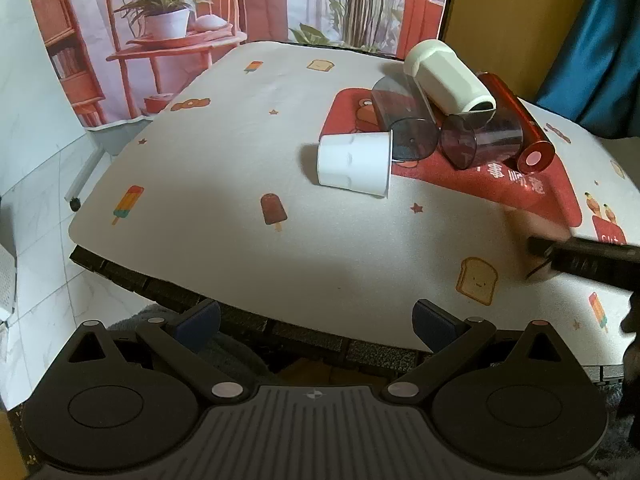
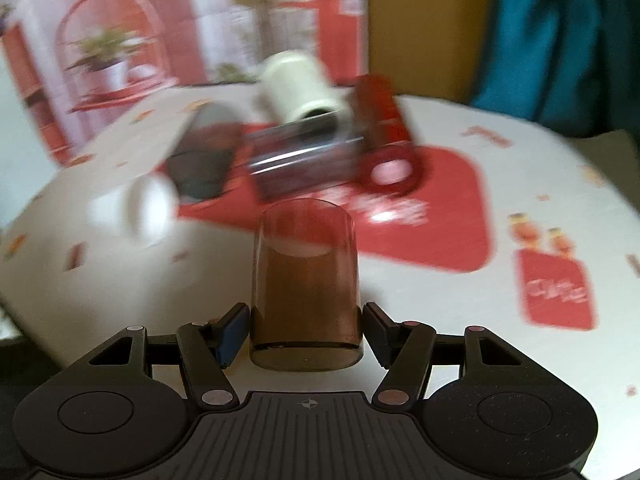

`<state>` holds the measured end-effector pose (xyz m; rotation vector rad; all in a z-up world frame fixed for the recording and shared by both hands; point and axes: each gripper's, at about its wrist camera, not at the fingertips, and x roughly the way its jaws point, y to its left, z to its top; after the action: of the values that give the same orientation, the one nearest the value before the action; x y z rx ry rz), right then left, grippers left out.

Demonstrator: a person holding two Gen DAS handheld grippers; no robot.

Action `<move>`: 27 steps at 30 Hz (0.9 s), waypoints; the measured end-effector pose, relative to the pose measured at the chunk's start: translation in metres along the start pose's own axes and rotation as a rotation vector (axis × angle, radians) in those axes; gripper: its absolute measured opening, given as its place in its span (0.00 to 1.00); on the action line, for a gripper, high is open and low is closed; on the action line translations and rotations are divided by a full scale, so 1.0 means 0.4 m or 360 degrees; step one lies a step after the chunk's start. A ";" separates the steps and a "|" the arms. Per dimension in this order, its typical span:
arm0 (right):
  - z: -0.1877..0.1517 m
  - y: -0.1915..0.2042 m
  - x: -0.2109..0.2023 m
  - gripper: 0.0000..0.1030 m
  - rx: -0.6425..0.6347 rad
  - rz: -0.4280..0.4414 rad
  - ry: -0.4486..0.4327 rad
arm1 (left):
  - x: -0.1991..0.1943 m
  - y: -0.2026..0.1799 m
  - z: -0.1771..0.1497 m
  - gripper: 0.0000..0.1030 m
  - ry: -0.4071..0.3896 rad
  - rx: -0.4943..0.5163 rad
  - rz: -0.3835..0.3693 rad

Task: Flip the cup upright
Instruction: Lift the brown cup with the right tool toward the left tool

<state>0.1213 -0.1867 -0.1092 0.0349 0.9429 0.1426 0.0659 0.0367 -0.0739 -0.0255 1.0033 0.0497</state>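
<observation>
In the right wrist view my right gripper (image 2: 306,330) is shut on a clear brown cup (image 2: 305,284), which points away from the camera over the table; the view is blurred by motion. My left gripper (image 1: 316,320) is open and empty at the table's near edge. Several cups lie on their sides ahead of it: a white cup (image 1: 354,164), a cream cup (image 1: 450,76), two smoky transparent cups (image 1: 402,120) (image 1: 480,140) and a red cup (image 1: 516,120). The right gripper shows as a dark blurred shape (image 1: 584,258) at the right of the left wrist view.
The table (image 1: 240,128) has a white cloth with ice-cream and toast prints and a red patch (image 1: 500,184) under the cups. A printed backdrop (image 1: 180,20) hangs behind. A blue cloth (image 1: 600,40) hangs at the back right.
</observation>
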 end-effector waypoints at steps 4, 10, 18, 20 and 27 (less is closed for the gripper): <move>0.011 0.062 0.006 0.57 -0.0040 0.0130 0.0043 | -0.005 0.010 -0.002 1.00 -0.0012 -0.0023 -0.0001; 0.026 0.116 0.024 0.58 -0.0049 0.0250 0.0053 | -0.011 0.020 -0.006 1.00 -0.0023 -0.0059 0.0014; 0.001 0.068 -0.019 0.79 -0.0003 0.0220 0.0018 | -0.011 0.006 -0.002 1.00 -0.0017 -0.0050 0.0037; -0.011 0.037 -0.034 0.84 0.0045 0.0208 0.0009 | -0.011 0.000 -0.003 1.00 -0.0012 -0.0039 0.0040; -0.054 -0.079 -0.101 0.95 0.0218 0.0177 -0.0090 | -0.024 -0.016 -0.004 1.00 -0.0008 -0.0009 0.0068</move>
<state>0.0836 -0.2242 -0.0923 0.2171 0.8932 0.1785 0.0598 0.0302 -0.0668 -0.0092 0.9985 0.0917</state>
